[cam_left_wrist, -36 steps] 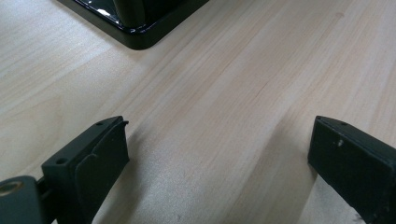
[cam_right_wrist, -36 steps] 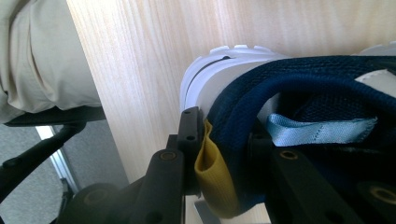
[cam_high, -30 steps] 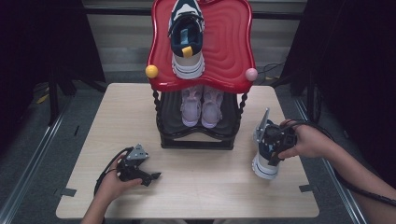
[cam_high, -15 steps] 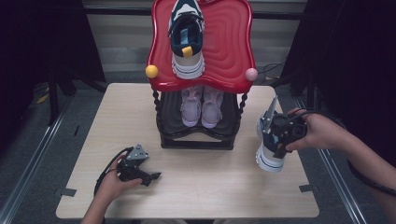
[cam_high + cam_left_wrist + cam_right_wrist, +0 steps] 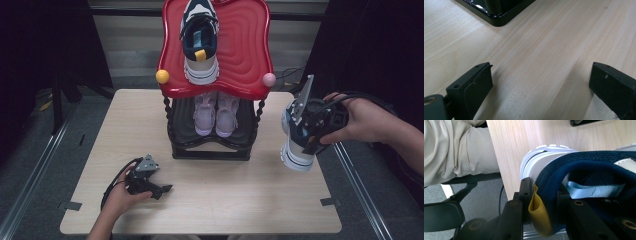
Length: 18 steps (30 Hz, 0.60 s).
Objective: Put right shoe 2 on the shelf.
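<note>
Sneaker (image 5: 298,142) now hangs clear of the table (image 5: 250,190), higher than a second ago, right gripper (image 5: 544,202) clamped on its heel; carry it to the red shelf (image 5: 240,55). Your left gripper (image 5: 541,87) rests with jaws apart

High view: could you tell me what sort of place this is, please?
Probably a lab recording station: a plain table in a dark, curtained bay, a staged shoe rack, and a hand-held right gripper gripping a sneaker.

The high view looks forward and down over the whole surface (image 5: 210,200). Each gripper view rides its own hand-held gripper, close in: the left skims the surface (image 5: 544,55), the right looks past the surface edge (image 5: 506,150).
</note>
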Available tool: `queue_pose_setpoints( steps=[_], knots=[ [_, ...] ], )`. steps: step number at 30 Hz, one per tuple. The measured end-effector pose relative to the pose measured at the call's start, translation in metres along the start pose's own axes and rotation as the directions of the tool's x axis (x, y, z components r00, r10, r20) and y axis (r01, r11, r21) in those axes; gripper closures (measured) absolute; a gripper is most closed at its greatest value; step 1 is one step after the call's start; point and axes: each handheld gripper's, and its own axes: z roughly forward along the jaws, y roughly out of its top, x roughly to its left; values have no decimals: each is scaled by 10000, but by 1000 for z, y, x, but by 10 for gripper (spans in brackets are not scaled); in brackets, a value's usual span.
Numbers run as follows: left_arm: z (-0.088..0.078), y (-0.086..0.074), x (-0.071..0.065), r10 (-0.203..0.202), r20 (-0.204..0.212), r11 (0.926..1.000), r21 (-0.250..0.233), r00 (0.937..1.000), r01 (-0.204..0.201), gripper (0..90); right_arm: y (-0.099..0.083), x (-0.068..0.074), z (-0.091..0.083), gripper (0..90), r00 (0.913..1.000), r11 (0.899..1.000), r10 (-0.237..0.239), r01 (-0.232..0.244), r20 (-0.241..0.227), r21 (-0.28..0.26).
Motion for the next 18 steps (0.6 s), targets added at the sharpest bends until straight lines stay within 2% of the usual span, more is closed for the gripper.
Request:
queue_pose_setpoints(
  steps=[11,12,18],
  knots=[
    [0,0,0,-3,17,10000,-42,10000,3,42,7,5,-43,740,9987,9998,-25,16,516,192],
    [0,0,0,-3,19,10000,-49,10000,3,42,9,5,-49,740,9980,9997,-183,174,609,148],
    [0,0,0,-4,19,10000,-47,10000,4,42,18,5,-79,741,9956,9998,-199,190,916,107]
  ],
)
